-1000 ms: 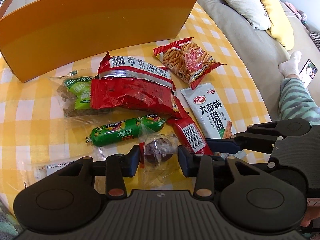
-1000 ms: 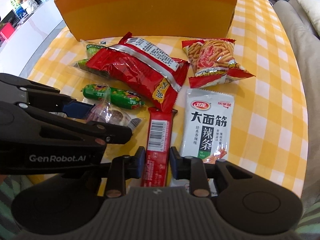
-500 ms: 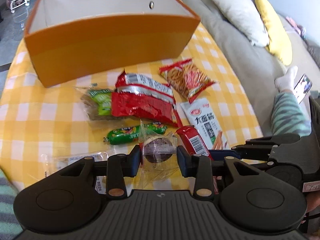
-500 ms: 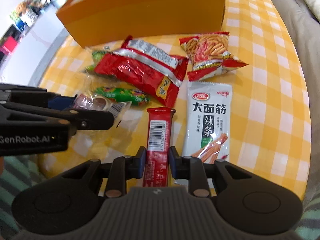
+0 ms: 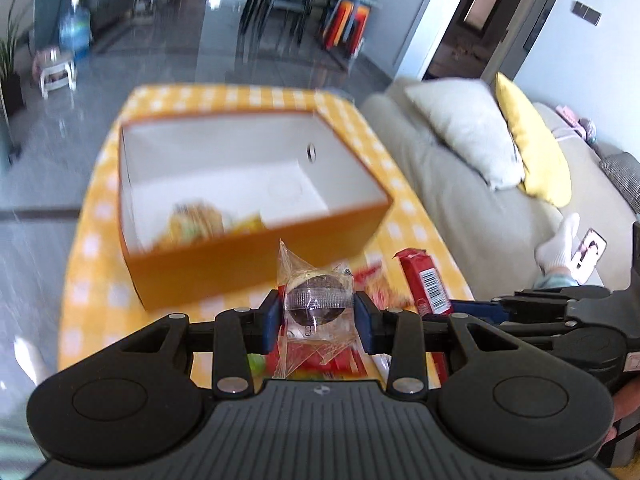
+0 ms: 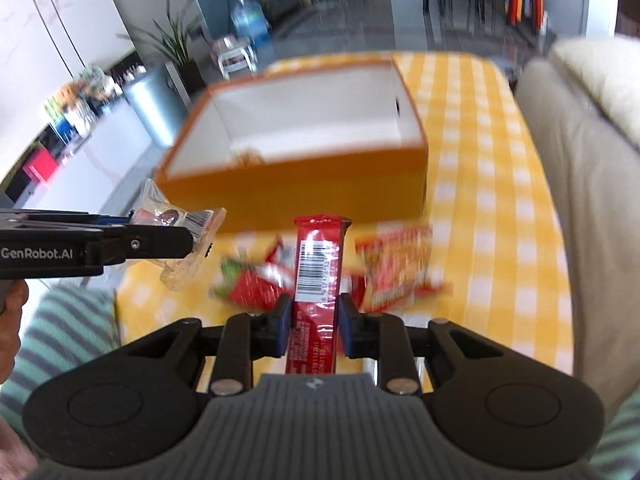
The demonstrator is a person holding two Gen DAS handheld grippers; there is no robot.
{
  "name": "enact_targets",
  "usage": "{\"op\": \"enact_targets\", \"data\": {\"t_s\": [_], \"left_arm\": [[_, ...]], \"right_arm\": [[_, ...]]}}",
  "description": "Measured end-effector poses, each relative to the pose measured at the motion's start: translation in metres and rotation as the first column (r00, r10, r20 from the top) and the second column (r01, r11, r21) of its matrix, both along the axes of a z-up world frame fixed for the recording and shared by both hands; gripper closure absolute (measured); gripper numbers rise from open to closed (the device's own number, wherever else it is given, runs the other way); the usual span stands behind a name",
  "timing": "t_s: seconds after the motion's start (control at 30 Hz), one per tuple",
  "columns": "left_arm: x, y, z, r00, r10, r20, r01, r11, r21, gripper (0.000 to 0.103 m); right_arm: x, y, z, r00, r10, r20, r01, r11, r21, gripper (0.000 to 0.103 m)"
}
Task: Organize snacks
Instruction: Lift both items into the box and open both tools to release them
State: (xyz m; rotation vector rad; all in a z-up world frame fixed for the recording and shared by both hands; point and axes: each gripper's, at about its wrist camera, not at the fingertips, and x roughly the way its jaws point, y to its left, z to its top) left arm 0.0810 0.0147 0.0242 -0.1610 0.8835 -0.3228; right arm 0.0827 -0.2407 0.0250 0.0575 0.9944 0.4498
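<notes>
With the left gripper [image 5: 316, 316] clamped on a clear-wrapped cake [image 5: 317, 300] and the right gripper [image 6: 312, 326] pinching a red bar [image 6: 318, 276], both aloft short of the orange box [image 5: 256, 264], either slick wrapper could slip onto the bench [image 6: 496, 216].

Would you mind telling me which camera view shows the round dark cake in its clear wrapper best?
The left wrist view: the wrapped cake sits centred and sharp between the left gripper's fingers. The right wrist view catches the cake only from the side at the left edge, smaller and partly hidden behind a finger.
</notes>
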Motion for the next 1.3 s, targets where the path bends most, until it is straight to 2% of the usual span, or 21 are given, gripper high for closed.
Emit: {"op": "enact_targets", "data": {"t_s": [0.3, 0.43, 0.57, 0.67, 0.83, 1.1, 1.3], "left_arm": [[0.044, 0.001, 0.039, 0.994, 0.016, 0.108, -0.021, 0.999, 0.046, 0.061], [0.072, 0.005, 0.043, 0.993, 0.043, 0.113, -0.047, 0.998, 0.035, 0.061], [0.098, 0.013, 0.034, 0.993, 0.076, 0.088, -0.079, 0.996, 0.029, 0.061], [0.116, 0.016, 0.021, 0.996, 0.077, 0.047, -0.079, 0.996, 0.04, 0.061], [0.14, 0.017, -0.009, 0.996, 0.072, -0.048, -0.067, 0.993, 0.102, 0.061], [0.167, 0.026, -0.054, 0.976, 0.073, -0.204, -0.054, 0.994, 0.097, 0.061], [0.183, 0.025, -0.075, 0.96, 0.073, -0.272, -0.039, 0.991, 0.128, 0.061]], "right_arm": [[0.055, 0.011, 0.058, 0.992, -0.015, 0.128, 0.002, 0.996, 0.095, 0.081], [0.086, 0.023, 0.068, 0.986, -0.032, 0.165, 0.016, 0.995, 0.098, 0.081], [0.122, 0.037, 0.068, 0.983, -0.044, 0.178, 0.027, 0.995, 0.096, 0.081], [0.146, 0.048, 0.061, 0.984, -0.042, 0.176, 0.028, 0.996, 0.08, 0.081], [0.174, 0.069, 0.035, 0.99, -0.006, 0.14, 0.005, 1.0, 0.006, 0.081], [0.216, 0.093, -0.021, 0.999, 0.031, -0.011, -0.032, 0.995, -0.095, 0.082], [0.232, 0.103, -0.06, 0.991, 0.056, -0.118, -0.073, 0.986, -0.149, 0.082]]}}
